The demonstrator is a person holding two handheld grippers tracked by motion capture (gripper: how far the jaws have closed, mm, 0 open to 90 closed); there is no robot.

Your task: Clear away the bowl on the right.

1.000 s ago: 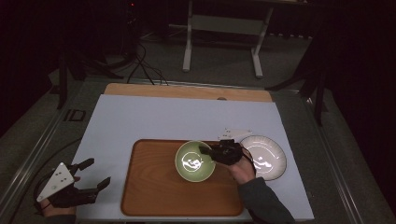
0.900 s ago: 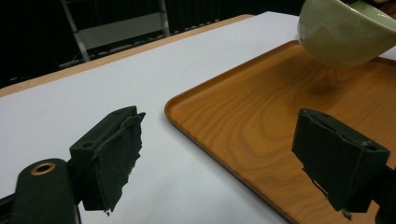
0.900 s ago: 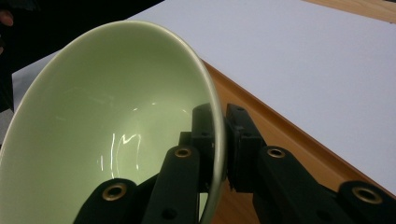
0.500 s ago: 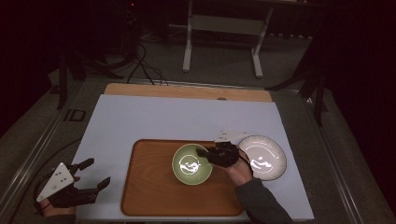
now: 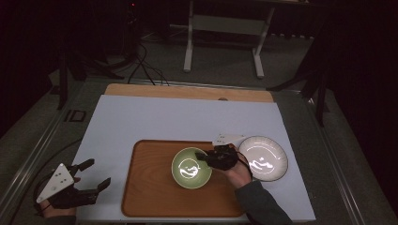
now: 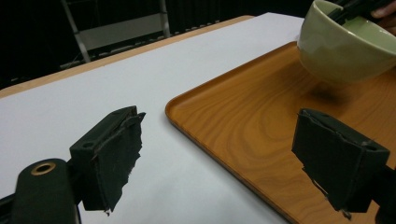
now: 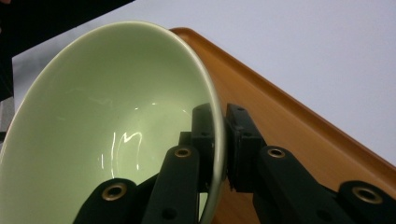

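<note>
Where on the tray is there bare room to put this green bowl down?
The tray's left half is bare wood, from its left rim to the bowl, which the right gripper holds by its rim. The strip along the near rim is free too. The right side is crowded: hand, and the plate just off the tray.

Dim lab: floor cables (image 5: 141, 65), metal stand (image 5: 224, 35).

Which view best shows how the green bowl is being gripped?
The right gripper view: the right gripper has one jaw inside and one outside the bowl rim, pinching it. The high view shows the bowl over the tray. The left gripper view shows its outside, raised off the tray.
</note>
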